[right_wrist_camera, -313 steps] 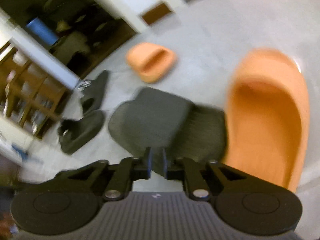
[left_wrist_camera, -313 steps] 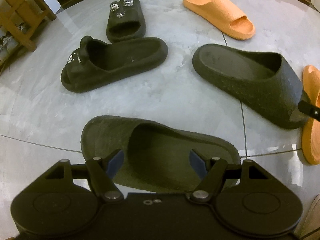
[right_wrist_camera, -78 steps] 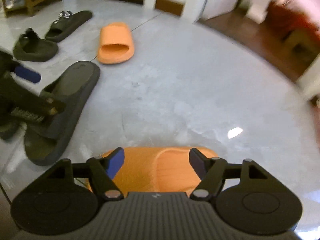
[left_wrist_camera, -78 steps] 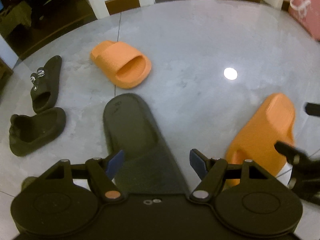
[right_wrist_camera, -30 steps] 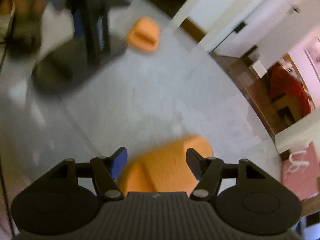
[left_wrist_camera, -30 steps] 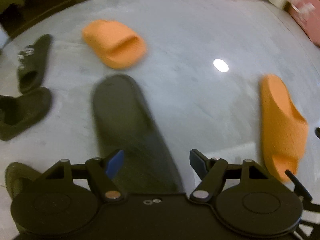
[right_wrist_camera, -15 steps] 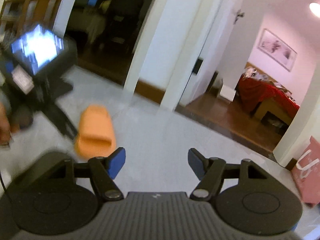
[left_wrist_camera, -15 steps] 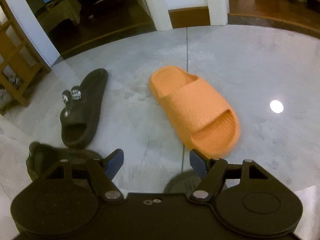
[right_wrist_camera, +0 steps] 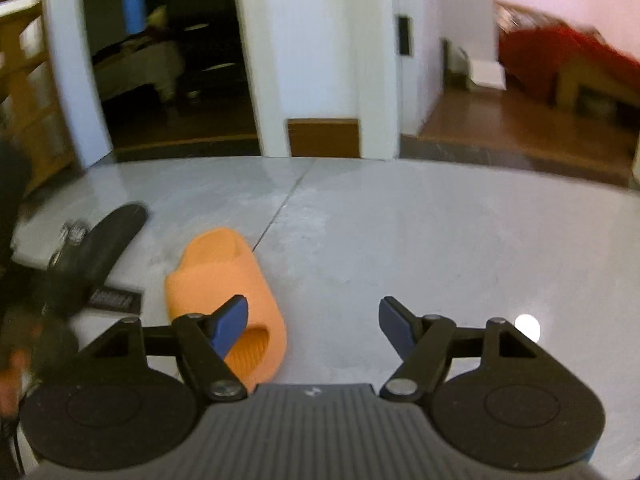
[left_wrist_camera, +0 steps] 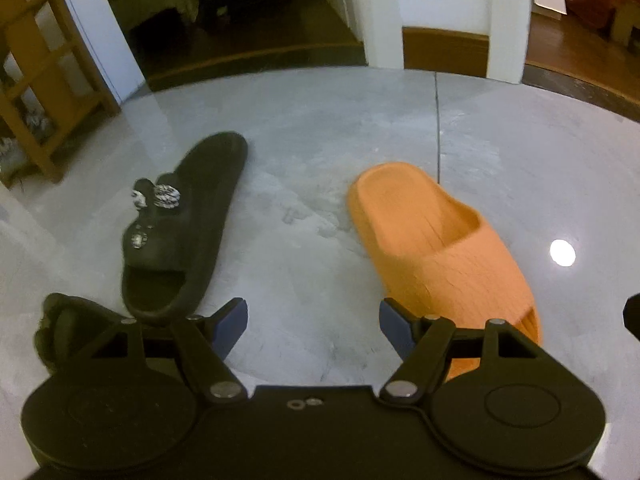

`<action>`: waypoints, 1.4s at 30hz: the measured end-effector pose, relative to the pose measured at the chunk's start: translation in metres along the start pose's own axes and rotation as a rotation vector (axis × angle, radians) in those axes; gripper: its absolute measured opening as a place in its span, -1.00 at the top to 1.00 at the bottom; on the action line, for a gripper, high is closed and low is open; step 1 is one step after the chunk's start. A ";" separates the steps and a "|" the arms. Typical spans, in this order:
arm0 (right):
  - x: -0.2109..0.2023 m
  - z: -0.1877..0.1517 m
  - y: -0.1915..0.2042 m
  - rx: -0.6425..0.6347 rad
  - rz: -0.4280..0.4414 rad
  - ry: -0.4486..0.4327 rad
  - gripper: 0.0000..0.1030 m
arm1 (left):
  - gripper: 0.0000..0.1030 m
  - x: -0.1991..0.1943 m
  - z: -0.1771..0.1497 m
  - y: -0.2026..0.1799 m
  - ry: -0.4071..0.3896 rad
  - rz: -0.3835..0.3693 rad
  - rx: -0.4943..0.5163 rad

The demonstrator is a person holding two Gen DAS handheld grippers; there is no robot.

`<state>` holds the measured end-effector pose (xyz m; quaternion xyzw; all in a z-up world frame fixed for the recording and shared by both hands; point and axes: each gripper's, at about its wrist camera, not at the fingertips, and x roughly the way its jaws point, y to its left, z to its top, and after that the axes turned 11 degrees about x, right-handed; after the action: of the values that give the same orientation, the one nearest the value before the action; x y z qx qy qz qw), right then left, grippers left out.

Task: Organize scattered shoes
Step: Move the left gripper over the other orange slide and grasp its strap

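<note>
Orange slide sandal (left_wrist_camera: 436,240) lies right of my spread, empty left gripper (left_wrist_camera: 312,320); my right gripper (right_wrist_camera: 312,320) gapes empty too.

Ahead of the left claw (left_wrist_camera: 312,322), two slippers on the floor (left_wrist_camera: 304,152): studded slipper (left_wrist_camera: 184,224) ahead-left, plain slipper (left_wrist_camera: 436,240) ahead-right, well apart, bare floor between. A third shoe (left_wrist_camera: 64,328) just left of the claw's left finger. Shelf unit (left_wrist_camera: 44,80) far left. Seen from the right claw (right_wrist_camera: 312,322), plain slipper (right_wrist_camera: 228,280) ahead-left, studded one (right_wrist_camera: 100,244) further left.
</note>
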<state>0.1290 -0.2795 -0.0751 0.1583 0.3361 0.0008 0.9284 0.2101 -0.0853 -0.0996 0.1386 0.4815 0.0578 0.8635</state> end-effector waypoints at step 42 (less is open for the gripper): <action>-0.023 -0.043 -0.028 0.123 -0.037 0.133 -0.46 | 0.87 0.080 0.056 0.023 0.296 -0.348 -0.259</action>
<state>0.0814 -0.2962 -0.1009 0.2083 0.3994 -0.0265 0.8924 0.3006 -0.0545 -0.1306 -0.0679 0.6076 -0.0110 0.7912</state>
